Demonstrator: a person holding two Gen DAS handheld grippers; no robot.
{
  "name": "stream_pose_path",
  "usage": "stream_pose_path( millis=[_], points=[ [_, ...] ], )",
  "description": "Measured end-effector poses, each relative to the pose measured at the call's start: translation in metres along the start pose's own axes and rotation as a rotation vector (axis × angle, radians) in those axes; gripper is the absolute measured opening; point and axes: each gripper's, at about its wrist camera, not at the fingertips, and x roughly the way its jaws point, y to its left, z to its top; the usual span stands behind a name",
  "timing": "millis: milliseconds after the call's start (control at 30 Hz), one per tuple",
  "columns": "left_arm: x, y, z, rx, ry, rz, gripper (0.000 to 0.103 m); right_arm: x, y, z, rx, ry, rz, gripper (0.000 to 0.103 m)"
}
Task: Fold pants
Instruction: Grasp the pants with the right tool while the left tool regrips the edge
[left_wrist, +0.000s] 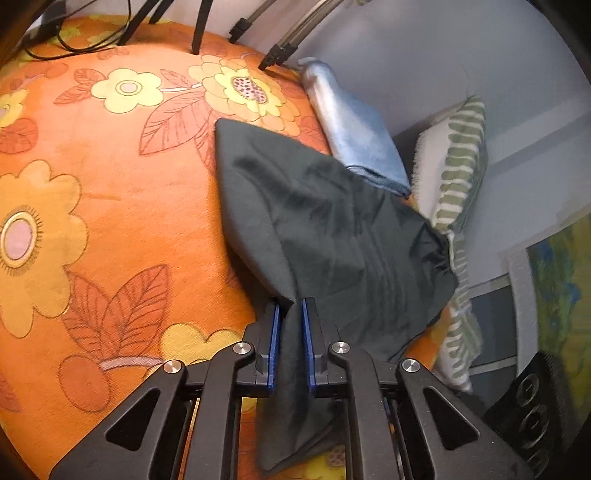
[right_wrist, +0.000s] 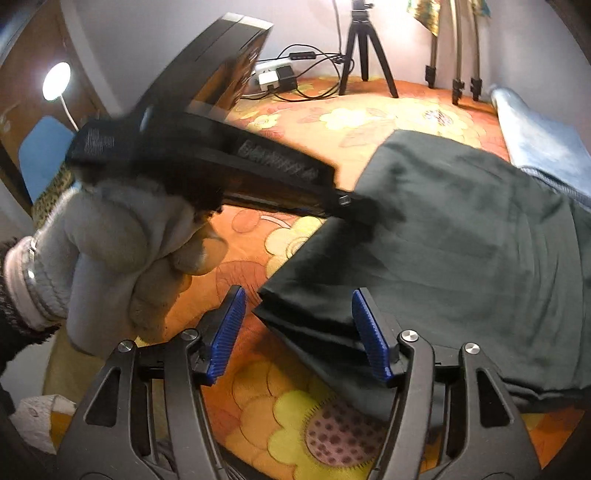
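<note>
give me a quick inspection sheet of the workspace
surface: orange floral cover, soft, mostly bare on the left
job's things: dark pants lying partly flat, one end bunched and lifted
clutter: folded blue cloth beside the pants; striped pillow at the edge
grippers: left gripper shut on the pants' fabric; right gripper open, a pants corner between its pads, not pressed; gloved hand holds the left gripper
cables: black cables and a power strip at the far edge
surroundings: tripod, stand legs, lamp, pale wall
</note>
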Motion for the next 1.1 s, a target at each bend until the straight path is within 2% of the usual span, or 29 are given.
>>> stream_pose_path(
  millis=[300, 433, 567, 633, 733, 767, 800, 867, 967, 1000, 1033, 1067, 1100],
  points=[
    [-0.002, 0.012, 0.008, -0.048, -0.005, -0.035, 0.01, 0.024, 0.005, 0.001, -0.083, 0.058, -0.084, 0.065],
    [-0.002, 0.006, 0.013, 0.008, -0.001, 0.004, 0.01, 0.042, 0.018, -0.006, -0.165, 0.082, -0.147, 0.065],
    [-0.012, 0.011, 0.032, 0.028, -0.033, 0.057, 0.011, 0.042, 0.024, -0.007, -0.18, 0.062, -0.154, 0.066],
    [-0.012, 0.012, 0.046, 0.042, -0.049, 0.1, 0.016, 0.041, 0.024, -0.007, -0.176, 0.057, -0.156, 0.066],
    [-0.007, 0.014, 0.065, 0.051, -0.058, 0.125, 0.032, 0.042, 0.031, -0.008, -0.208, 0.051, -0.162, 0.066],
    [-0.003, 0.014, 0.073, 0.051, -0.057, 0.141, 0.043, 0.042, 0.034, -0.008, -0.229, 0.044, -0.174, 0.068],
    [0.003, 0.015, 0.08, 0.05, -0.053, 0.154, 0.046, 0.043, 0.036, -0.008, -0.246, 0.039, -0.185, 0.068],
    [0.015, 0.017, 0.091, 0.05, -0.039, 0.18, 0.046, 0.045, 0.036, -0.005, -0.25, 0.04, -0.189, 0.068],
    [0.032, 0.019, 0.099, 0.071, -0.023, 0.229, 0.046, 0.046, 0.026, -0.002, -0.202, 0.051, -0.147, 0.068],
    [0.034, 0.019, 0.1, 0.072, -0.028, 0.233, 0.043, 0.047, 0.022, -0.001, -0.192, 0.051, -0.135, 0.066],
    [0.033, 0.018, 0.1, 0.078, -0.043, 0.237, 0.043, 0.046, 0.019, -0.001, -0.19, 0.046, -0.14, 0.059],
    [0.034, 0.019, 0.101, 0.086, -0.052, 0.246, 0.033, 0.045, 0.018, -0.001, -0.194, 0.04, -0.147, 0.048],
    [0.034, 0.019, 0.101, 0.087, -0.05, 0.252, 0.013, 0.044, 0.017, 0.0, -0.197, 0.039, -0.154, 0.043]
  ],
)
